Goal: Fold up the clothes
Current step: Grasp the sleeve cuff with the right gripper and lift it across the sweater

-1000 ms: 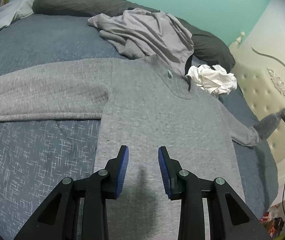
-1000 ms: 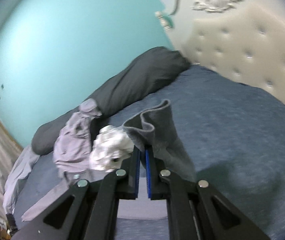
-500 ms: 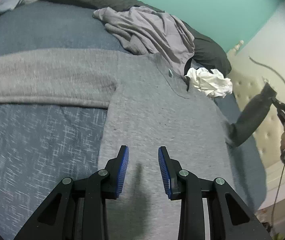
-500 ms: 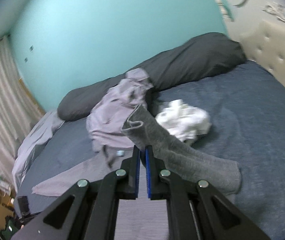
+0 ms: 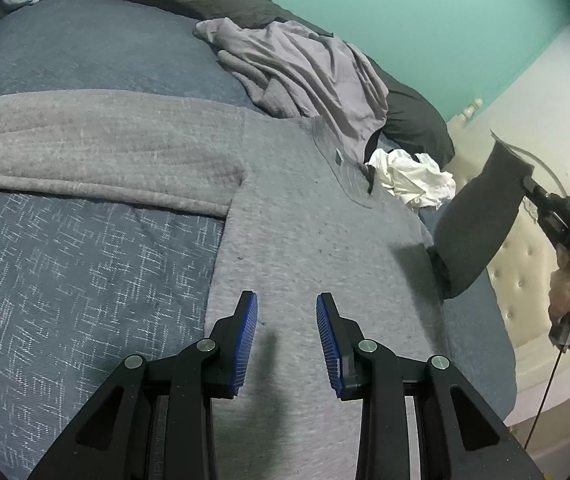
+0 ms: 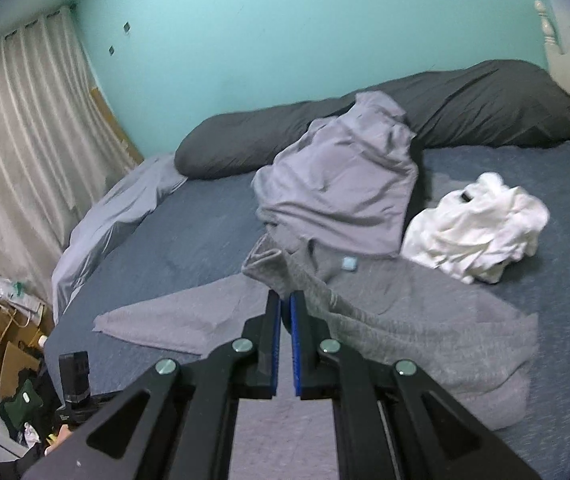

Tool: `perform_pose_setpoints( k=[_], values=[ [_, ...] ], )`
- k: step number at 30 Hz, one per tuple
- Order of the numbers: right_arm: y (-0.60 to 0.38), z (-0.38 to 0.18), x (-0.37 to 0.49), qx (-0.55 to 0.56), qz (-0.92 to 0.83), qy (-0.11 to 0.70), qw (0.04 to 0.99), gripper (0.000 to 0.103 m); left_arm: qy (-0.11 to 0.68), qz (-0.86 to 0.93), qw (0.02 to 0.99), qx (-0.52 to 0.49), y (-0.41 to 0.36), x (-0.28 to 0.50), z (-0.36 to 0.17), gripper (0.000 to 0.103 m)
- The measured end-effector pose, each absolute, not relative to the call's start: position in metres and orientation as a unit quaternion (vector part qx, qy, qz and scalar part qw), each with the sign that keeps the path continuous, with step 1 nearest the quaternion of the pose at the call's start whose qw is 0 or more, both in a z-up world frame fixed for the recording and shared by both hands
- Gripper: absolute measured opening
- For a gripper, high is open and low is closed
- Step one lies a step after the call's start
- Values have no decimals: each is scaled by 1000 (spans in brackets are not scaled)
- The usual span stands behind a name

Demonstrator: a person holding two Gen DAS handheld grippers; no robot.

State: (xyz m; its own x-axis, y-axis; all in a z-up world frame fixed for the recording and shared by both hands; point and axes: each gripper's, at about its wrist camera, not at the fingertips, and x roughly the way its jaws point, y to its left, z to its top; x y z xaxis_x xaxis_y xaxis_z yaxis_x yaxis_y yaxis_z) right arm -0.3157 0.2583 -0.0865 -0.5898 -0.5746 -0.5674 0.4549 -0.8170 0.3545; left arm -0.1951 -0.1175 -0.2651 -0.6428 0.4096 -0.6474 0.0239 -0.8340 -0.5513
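- Grey sweater (image 5: 305,240) lies flat on the blue bed (image 5: 85,260).
- Your right gripper (image 6: 285,304) is clamped on the sweater's sleeve cuff (image 6: 273,268), lifted over the body.
- Your left gripper (image 5: 287,312) hovers part-open above the hem, holding nothing.

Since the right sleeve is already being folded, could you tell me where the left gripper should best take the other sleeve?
Probably at the cuff end of the flat sleeve, coming from above with one finger slid under its edge. It lies spread flat on the bedspread, so only the hem offers a pinchable lip. The left gripper is open above the sweater's body.
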Motion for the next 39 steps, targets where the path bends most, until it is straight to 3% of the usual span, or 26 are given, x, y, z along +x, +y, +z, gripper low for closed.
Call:
perform_pose_setpoints(
  k=[20,39],
  values=[
    [116,-157,-278,402,-835,-79,368,4,-252,879,82,-397,-158,-183,-274,34],
    [80,-257,-230,489,-777,-46,394,4,-250,875,87,-406,-166,-183,-281,34]
  ],
)
